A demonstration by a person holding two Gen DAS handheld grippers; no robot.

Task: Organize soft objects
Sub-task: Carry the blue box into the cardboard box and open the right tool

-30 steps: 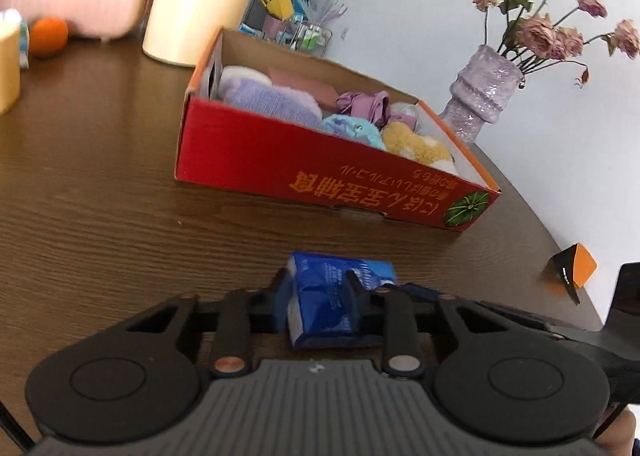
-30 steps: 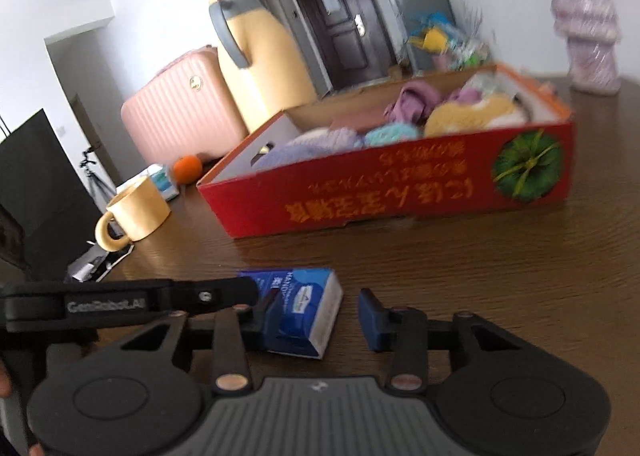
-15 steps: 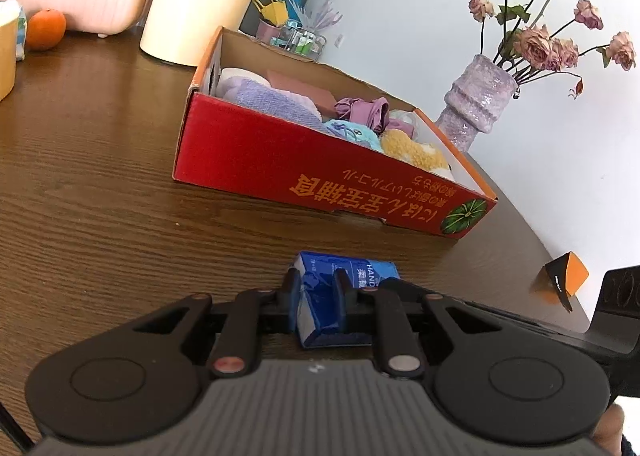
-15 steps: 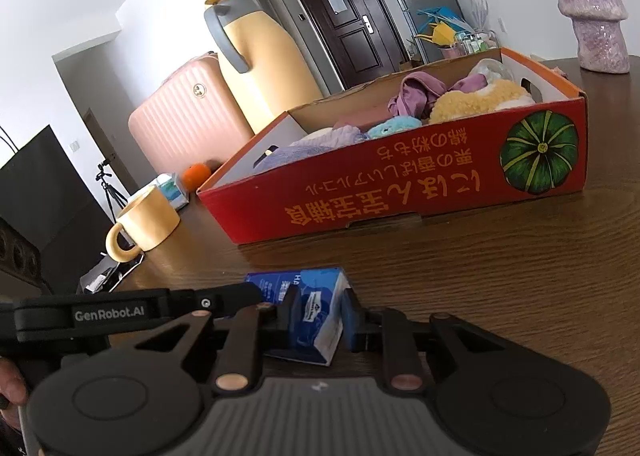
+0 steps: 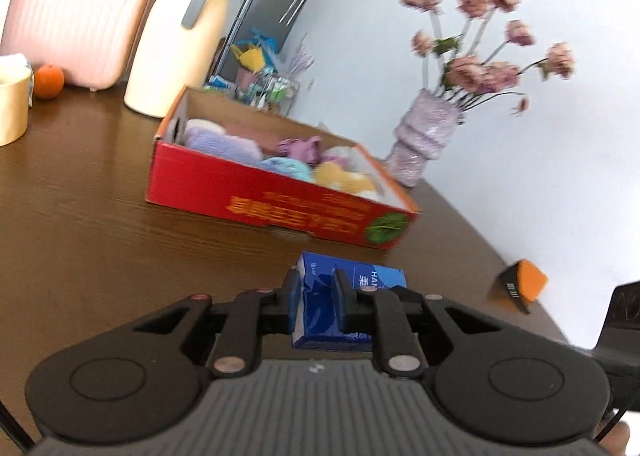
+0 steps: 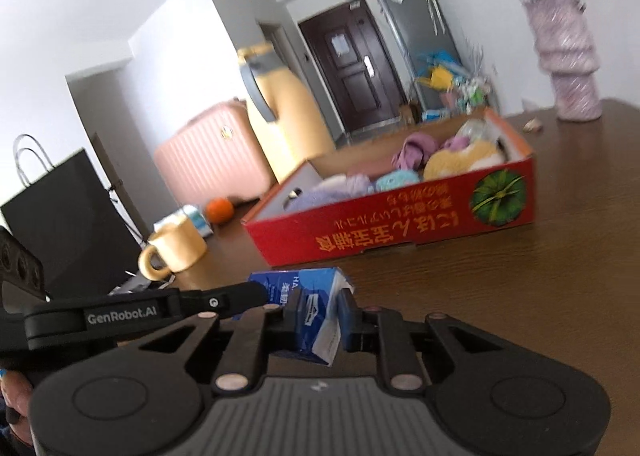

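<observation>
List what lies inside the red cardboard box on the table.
The red cardboard box holds soft items: a lilac fluffy bundle, a turquoise one, a yellow plush piece and mauve cloth. Anything beneath them, and the box floor, is covered.

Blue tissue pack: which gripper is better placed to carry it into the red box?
Left, probably: left gripper clamps the blue tissue pack, red box straight ahead; right gripper has jaws closing on its other end.

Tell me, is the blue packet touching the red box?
Apart. The left wrist view shows bare table between the blue packet and the red box.
</observation>
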